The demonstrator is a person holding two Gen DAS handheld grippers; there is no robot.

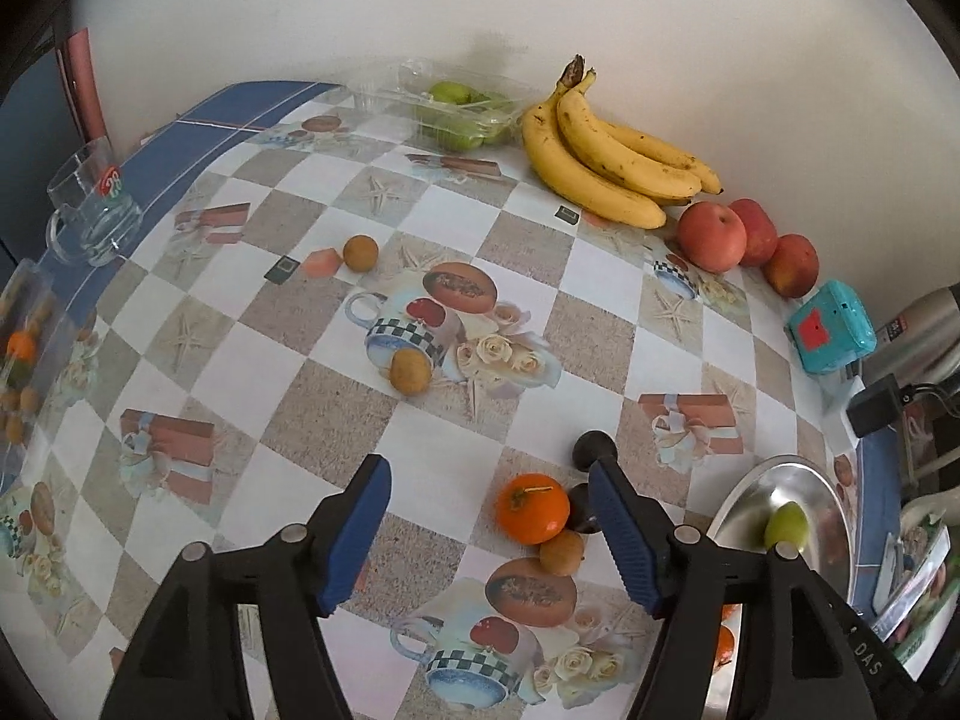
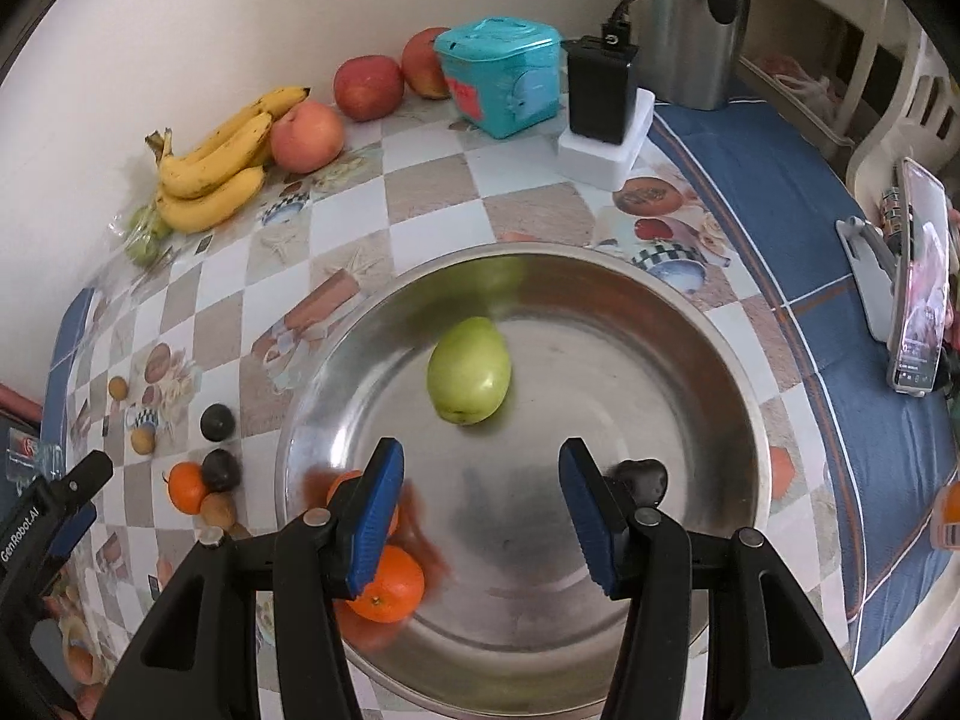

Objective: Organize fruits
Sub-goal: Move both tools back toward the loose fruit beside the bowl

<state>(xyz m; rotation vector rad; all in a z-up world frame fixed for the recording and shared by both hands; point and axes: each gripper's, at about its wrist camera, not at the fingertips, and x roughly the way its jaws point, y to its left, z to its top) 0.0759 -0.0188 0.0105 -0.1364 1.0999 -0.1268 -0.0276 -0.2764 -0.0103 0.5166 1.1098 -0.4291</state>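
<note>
My left gripper (image 1: 489,516) is open and empty above the table, with an orange (image 1: 532,509) and a small brown fruit (image 1: 561,551) lying between its fingers; two dark fruits (image 1: 594,450) sit beside its right finger. My right gripper (image 2: 480,510) is open and empty over a steel bowl (image 2: 708,324). The bowl holds a green fruit (image 2: 469,369), two oranges (image 2: 387,585) and a dark fruit (image 2: 642,479). The bowl (image 1: 756,486) also shows at the right of the left wrist view.
Bananas (image 1: 606,162), three red apples (image 1: 711,237) and a clear box of green fruit (image 1: 462,108) line the wall. Two small brown fruits (image 1: 410,371) lie mid-table. A glass mug (image 1: 90,210), a teal box (image 2: 501,75), a black adapter (image 2: 602,90) and a phone (image 2: 918,276) stand around.
</note>
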